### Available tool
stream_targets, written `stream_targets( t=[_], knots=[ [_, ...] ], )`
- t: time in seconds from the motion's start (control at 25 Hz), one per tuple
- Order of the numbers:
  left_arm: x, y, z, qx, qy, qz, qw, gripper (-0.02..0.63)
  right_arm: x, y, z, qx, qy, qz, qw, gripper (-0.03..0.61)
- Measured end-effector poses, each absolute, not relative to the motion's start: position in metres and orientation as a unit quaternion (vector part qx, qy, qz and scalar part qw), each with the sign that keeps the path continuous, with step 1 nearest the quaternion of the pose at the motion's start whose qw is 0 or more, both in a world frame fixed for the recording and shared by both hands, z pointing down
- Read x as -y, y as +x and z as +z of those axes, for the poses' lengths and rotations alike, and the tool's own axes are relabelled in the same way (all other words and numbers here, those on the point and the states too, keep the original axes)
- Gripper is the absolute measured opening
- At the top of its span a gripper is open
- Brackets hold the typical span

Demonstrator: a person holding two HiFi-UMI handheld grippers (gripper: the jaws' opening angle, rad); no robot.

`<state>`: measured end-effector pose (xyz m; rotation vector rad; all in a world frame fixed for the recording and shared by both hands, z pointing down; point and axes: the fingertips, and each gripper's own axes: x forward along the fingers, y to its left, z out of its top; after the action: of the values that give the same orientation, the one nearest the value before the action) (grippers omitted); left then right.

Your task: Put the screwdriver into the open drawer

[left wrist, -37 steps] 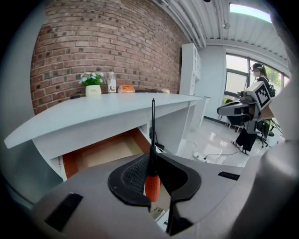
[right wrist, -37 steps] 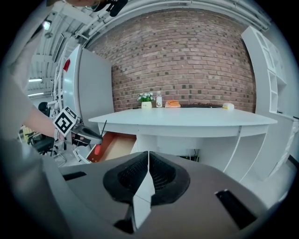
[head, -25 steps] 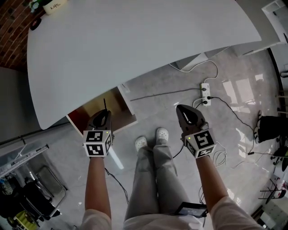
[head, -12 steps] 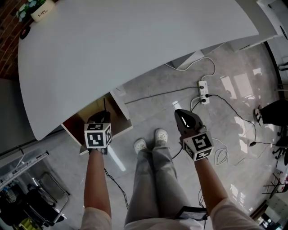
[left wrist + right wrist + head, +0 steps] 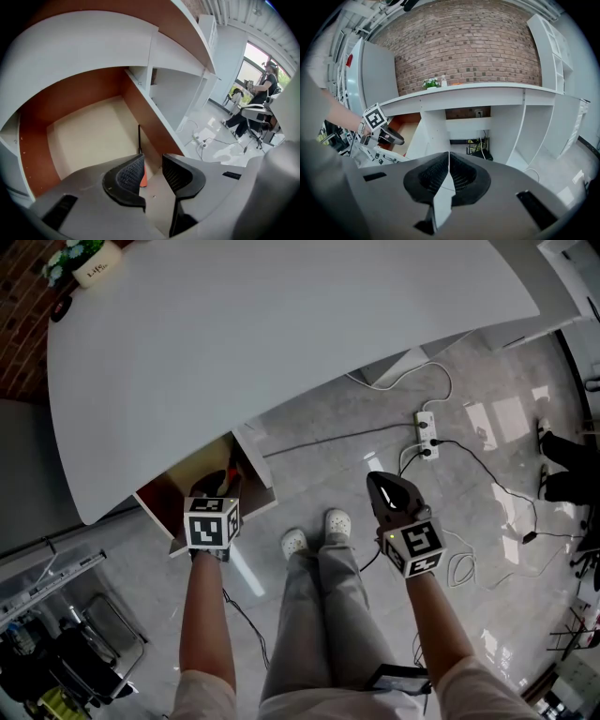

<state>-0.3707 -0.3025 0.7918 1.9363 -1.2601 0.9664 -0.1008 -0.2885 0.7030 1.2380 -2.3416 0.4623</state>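
Note:
The open drawer (image 5: 178, 486) juts out under the white table, with brown walls and a pale floor (image 5: 84, 136). My left gripper (image 5: 215, 486) points steeply down over the drawer's right side. Its jaws are opening, and a wide gap shows between the pads. In the left gripper view the screwdriver (image 5: 140, 151) sits just beyond my left gripper (image 5: 153, 172): an orange handle beside the left pad, a thin black shaft pointing up along the drawer's right wall. The pads do not press on it. My right gripper (image 5: 387, 491) (image 5: 449, 161) hangs shut and empty over the floor.
The white table (image 5: 281, 334) fills the upper head view, with a small planter (image 5: 89, 263) at its far left corner. A power strip (image 5: 427, 432) and cables lie on the tiled floor. The person's white shoes (image 5: 314, 529) stand between the grippers. Someone sits on a chair (image 5: 260, 98) far off.
My left gripper has sunk toward the drawer and its jaws have spread apart. The black shaft that stood above it no longer shows in the head view. The right gripper has barely shifted.

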Motion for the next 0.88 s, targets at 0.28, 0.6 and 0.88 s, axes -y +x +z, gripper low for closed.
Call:
stream_targets(
  t=[0.28, 0.6, 0.88],
  knots=[
    [0.288, -0.363, 0.747, 0.493, 0.733, 0.353, 0.309, 0.124, 0.292, -0.1, 0.654, 0.858, 0.439, 0.148, 0.22, 0.02],
    [0.28, -0.362, 0.689, 0.519, 0.732, 0.317, 0.306, 0.112, 0.285, -0.095, 0.599, 0.863, 0.438, 0.134, 0.213, 0.021],
    [0.274, -0.361, 0.651, 0.532, 0.733, 0.305, 0.295, 0.081, 0.286, -0.087, 0.562, 0.864, 0.447, 0.122, 0.198, 0.021]
  ],
)
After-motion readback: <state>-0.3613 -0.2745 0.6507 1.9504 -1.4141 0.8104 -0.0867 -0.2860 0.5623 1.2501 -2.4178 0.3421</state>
